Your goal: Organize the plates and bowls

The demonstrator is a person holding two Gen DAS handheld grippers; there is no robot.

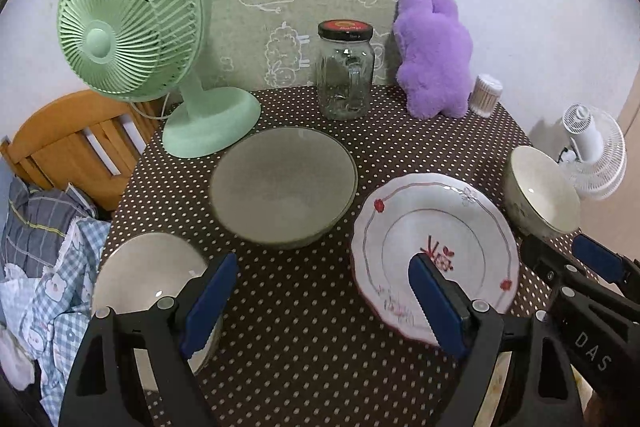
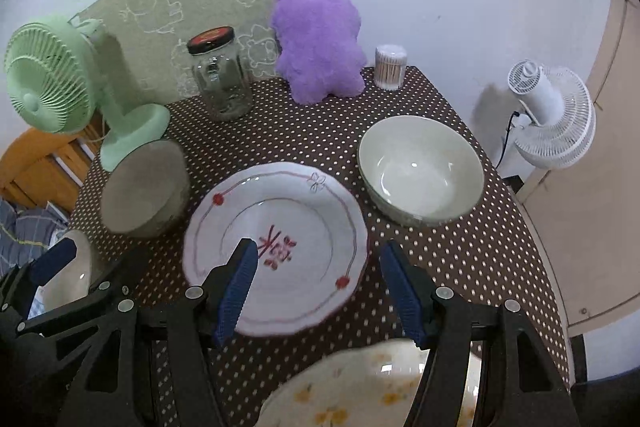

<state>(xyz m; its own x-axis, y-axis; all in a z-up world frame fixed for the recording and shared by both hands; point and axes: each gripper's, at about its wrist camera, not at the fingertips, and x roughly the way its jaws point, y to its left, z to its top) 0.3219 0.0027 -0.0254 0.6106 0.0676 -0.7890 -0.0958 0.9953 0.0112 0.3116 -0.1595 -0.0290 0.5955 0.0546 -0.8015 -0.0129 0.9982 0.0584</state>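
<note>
Both tools hover over a polka-dot table (image 2: pixel 460 251), nothing gripped. The left tool (image 1: pixel 324 291) gapes wide between a white bowl (image 1: pixel 148 271) and the red-flowered plate (image 1: pixel 440 219); the right tool (image 2: pixel 316 287) stands open over that plate's near rim. This looks like the approach step: next, choose one dish and close on its rim.
</note>
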